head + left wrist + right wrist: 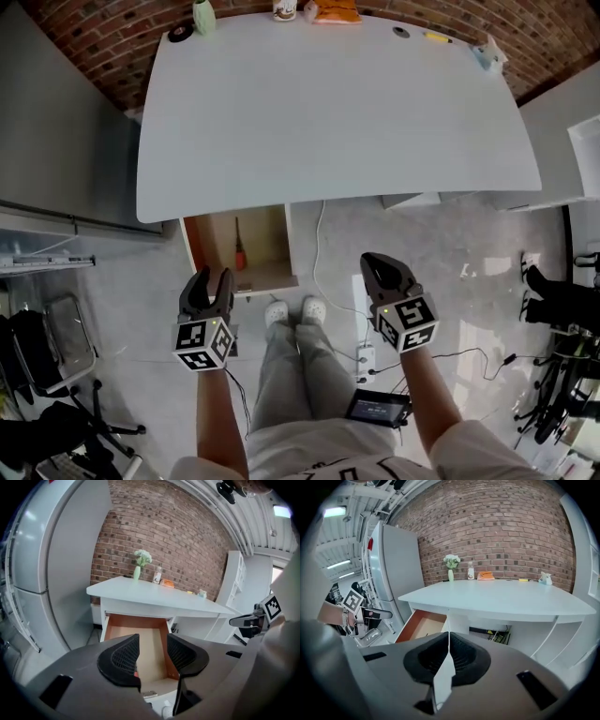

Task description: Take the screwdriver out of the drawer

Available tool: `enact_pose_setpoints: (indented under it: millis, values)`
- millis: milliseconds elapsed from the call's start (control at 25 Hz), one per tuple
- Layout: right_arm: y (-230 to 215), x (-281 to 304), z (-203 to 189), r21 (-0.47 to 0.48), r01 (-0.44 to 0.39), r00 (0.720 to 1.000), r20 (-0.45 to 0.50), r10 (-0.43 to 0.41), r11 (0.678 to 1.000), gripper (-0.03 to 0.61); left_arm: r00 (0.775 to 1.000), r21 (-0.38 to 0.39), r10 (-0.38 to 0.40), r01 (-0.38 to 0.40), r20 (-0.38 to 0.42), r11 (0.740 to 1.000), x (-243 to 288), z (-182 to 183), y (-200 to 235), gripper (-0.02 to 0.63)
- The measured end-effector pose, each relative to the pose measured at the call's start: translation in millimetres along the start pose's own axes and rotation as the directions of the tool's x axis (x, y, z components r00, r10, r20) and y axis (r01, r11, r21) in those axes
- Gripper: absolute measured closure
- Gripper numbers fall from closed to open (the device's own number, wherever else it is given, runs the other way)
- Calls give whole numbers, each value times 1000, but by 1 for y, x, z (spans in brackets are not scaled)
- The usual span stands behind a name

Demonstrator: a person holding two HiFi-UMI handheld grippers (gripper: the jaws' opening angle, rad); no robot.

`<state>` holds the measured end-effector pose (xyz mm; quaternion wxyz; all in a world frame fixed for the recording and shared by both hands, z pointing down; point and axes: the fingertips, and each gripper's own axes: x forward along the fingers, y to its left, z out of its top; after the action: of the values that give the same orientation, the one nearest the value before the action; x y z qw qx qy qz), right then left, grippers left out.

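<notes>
Two grippers, both held low before the table's (328,112) near edge. Left gripper (208,275): jaws spread wide, nothing between. Right gripper (372,262): jaws pressed together, empty. One drawer (266,240) stands open under the near-left corner. One screwdriver (239,254), reddish handle, lies inside near the drawer's left wall, apart from both grippers.
</notes>
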<state>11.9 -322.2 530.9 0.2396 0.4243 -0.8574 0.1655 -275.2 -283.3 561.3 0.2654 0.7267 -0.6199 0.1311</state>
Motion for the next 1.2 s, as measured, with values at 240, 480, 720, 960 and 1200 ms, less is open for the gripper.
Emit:
enact_pose_setpoints:
  millis: [240,480,720,960,1200]
  values:
    - [-7,28,-43,28,2,1000,-29,-1,1000,557,998,21,-1,2,-62,1000,25,-39,14,436]
    - [-19,53,-79,63,18,999,-48,-15,998,557,991,55,2,6,-137,998,55,-76,17,434]
    - [-14,78,-103,46,5,997,-82,-1,999,557,980,66,11,3,-201,998,77,-107,28,434]
    - [-21,108,-113,23,-6,995,-101,9,1000,557,955,56,24,-8,-297,998,106,-117,40,434]
    - [-31,133,-134,31,-8,984,-177,13,1000,557,899,26,0,13,-438,1000,137,-134,42,433]
